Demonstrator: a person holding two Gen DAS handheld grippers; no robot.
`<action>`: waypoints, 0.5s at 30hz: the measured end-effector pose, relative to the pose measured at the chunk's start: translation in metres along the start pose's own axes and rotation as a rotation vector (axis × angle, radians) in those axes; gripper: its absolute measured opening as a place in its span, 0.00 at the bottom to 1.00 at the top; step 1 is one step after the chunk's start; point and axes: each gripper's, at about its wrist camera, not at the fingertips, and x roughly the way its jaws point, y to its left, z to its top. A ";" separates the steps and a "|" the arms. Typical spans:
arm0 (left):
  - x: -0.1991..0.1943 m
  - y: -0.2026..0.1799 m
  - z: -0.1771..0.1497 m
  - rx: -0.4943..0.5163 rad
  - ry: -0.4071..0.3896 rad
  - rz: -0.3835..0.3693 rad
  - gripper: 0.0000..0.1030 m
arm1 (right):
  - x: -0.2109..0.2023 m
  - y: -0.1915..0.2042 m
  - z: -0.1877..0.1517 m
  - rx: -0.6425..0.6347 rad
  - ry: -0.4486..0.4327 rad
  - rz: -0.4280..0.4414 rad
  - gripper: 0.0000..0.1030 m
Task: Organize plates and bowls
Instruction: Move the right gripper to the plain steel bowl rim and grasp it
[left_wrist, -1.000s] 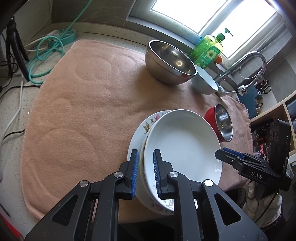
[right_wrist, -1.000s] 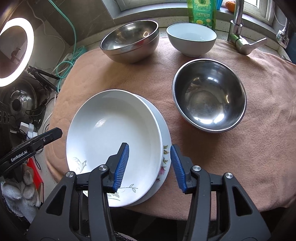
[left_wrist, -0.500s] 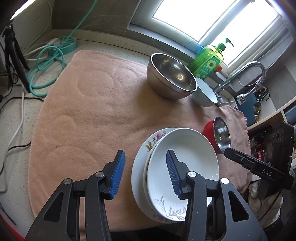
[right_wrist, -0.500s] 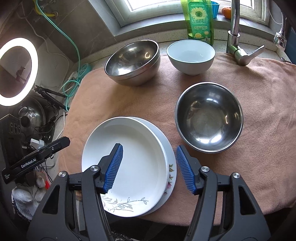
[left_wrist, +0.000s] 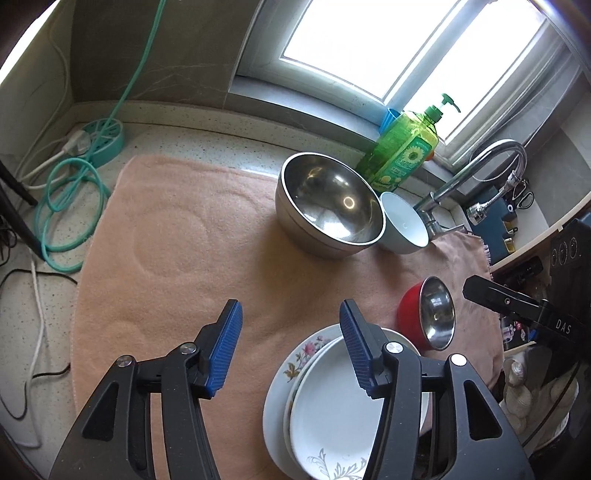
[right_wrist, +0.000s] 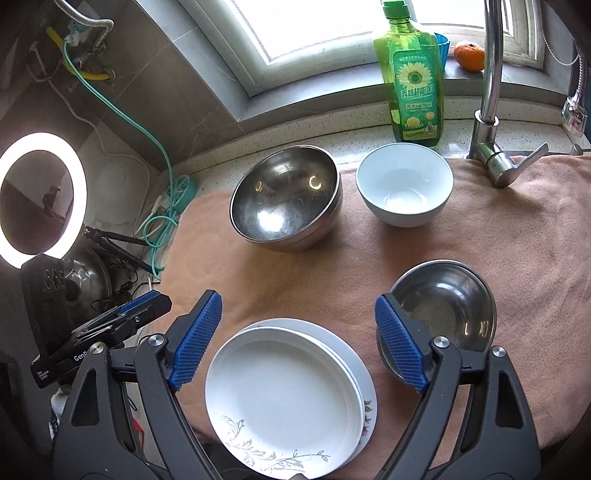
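Observation:
A white plate with a grey leaf pattern (right_wrist: 284, 402) lies stacked on a floral plate (right_wrist: 365, 391) at the towel's near edge; the stack also shows in the left wrist view (left_wrist: 328, 417). My left gripper (left_wrist: 290, 350) is open and empty, above and just left of the stack. My right gripper (right_wrist: 299, 339) is open and empty, raised over the stack's far rim. Stacked steel bowls (right_wrist: 286, 197) and a white bowl (right_wrist: 404, 188) stand at the back. A steel bowl with a red outside (right_wrist: 448, 314) sits to the right of the plates.
A peach towel (left_wrist: 177, 236) covers the counter. A green soap bottle (right_wrist: 413, 77), a faucet (right_wrist: 491, 92) and an orange (right_wrist: 469, 55) stand by the window. A teal cable (left_wrist: 66, 195) and a ring light (right_wrist: 40, 199) are at the left.
My left gripper let go of the white plate's rim and opened wide. Both grippers rose and pulled back from the stack. The plates stay stacked on the towel.

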 end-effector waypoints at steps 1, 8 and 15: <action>0.002 0.000 0.005 0.003 0.000 -0.003 0.52 | 0.002 0.000 0.004 0.004 0.000 0.002 0.85; 0.022 0.009 0.041 -0.014 0.011 -0.027 0.52 | 0.026 -0.004 0.030 0.068 0.013 0.023 0.85; 0.048 0.019 0.072 -0.032 0.033 -0.046 0.52 | 0.052 -0.017 0.048 0.151 0.029 0.013 0.85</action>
